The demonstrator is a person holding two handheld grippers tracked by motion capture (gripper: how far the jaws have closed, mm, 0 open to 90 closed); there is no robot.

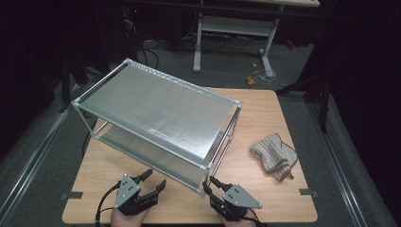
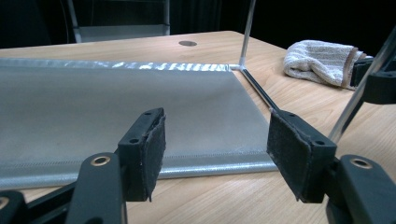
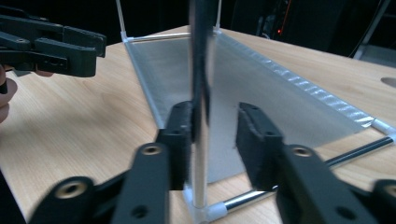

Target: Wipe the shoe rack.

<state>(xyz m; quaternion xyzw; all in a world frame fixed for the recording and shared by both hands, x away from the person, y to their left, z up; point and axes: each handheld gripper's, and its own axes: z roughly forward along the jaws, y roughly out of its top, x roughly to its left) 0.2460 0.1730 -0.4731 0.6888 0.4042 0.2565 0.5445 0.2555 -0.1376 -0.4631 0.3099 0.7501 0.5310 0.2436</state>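
Right gripper (image 3: 212, 135) first: its 2 jaws stand to either side of the upright post (image 3: 201, 93) at the near right corner of the shelf rack (image 1: 156, 113), with the left pad against the chrome and the right pad a little off it, so I read the jaws as not yet clamped, the post sitting in the gap. I'd judge I am at that corner because the post is the one slim, rigid part a narrow pair of pads can take hold of to steady or shift the whole frame. The rack itself stands on the wooden table (image 1: 265, 109), turned at an angle, its top tier tilted toward me in the high view and its bottom tier lying just above the wood; it fills the middle and left of the tabletop. From the high view the right gripper (image 1: 213, 183) sits right at the foot of that corner post. My left gripper (image 1: 150, 182) waits near the front edge of the bottom tier (image 2: 116, 112), jaws apart and holding nothing, pads aimed at the silver sheet, likely so it can take the long edge once the corner is secured. Farther out on the right, well apart from the rack, lies a folded striped cloth (image 1: 275, 156), untouched; it reads as something for wiping the tiers later.
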